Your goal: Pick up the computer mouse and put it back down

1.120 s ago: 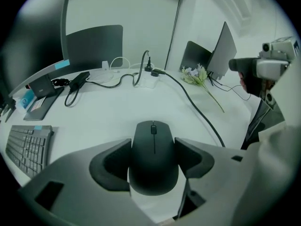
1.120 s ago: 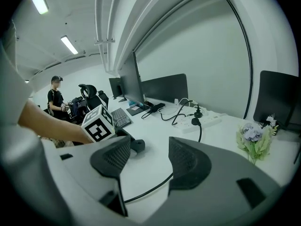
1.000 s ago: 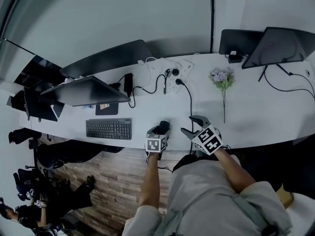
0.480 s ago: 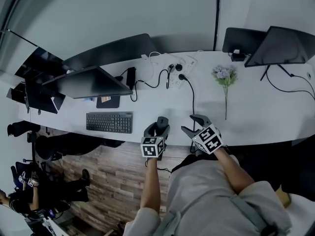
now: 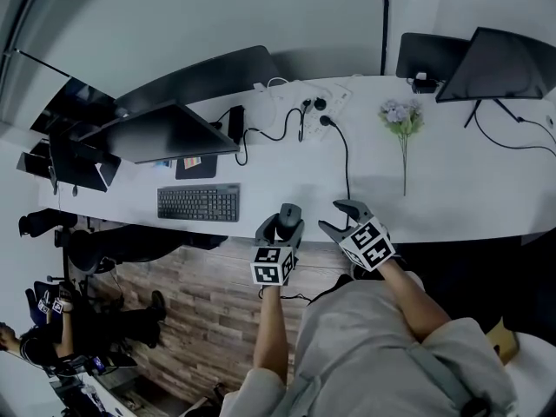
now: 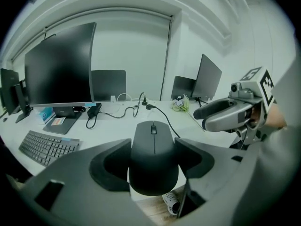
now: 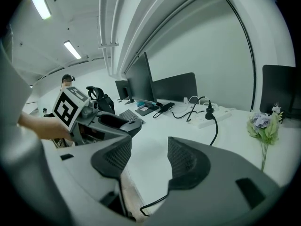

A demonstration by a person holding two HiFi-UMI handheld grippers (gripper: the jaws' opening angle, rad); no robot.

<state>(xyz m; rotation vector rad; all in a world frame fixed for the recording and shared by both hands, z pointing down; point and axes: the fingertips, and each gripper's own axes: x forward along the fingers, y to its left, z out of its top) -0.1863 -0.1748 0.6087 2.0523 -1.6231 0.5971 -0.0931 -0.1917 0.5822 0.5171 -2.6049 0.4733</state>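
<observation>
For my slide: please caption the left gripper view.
The left tool grips the computer mouse over the white desk's edge.

This is an office, plainly an open-plan one. A long white desk (image 5: 452,198) runs along a bare grey wall (image 5: 261,16). It carries a row of dark monitors (image 5: 165,133), a black keyboard (image 5: 198,203), a white power strip (image 5: 317,111) with black cables plugged in, and a small bunch of flowers (image 5: 401,115). To the left, black office chairs (image 5: 95,263) stand on wood-look flooring (image 5: 200,320). Long strip lights (image 7: 72,49) run across the ceiling.
</observation>
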